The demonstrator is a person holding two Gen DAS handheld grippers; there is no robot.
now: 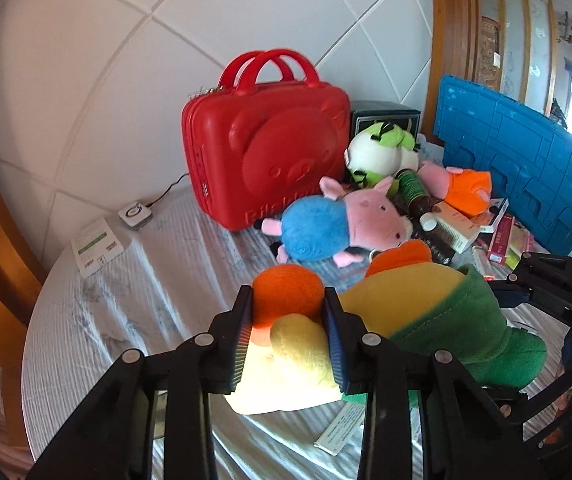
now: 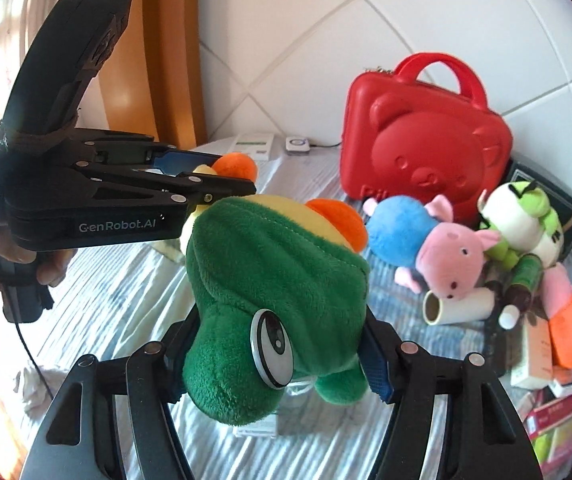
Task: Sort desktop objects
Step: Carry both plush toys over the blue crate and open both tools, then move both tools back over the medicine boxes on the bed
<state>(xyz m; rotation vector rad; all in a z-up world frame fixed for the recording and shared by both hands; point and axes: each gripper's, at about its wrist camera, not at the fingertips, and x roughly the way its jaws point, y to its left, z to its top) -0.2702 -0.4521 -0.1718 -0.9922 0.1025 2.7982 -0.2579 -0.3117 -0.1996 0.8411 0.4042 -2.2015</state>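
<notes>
Over striped cloth (image 1: 126, 300), both grippers, left (image 1: 288, 312) and right (image 2: 282, 344), clamp the frog plush (image 2: 270, 280)

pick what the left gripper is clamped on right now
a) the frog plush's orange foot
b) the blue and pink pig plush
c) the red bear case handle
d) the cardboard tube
a: the left gripper has both fingers pressed against the orange foot of the green frog plush, whose head the right gripper holds.

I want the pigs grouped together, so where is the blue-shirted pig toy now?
The pig toy lies on the table in front of the red case, beside the white-and-green plush, beyond the green toy both grippers hold.
</notes>
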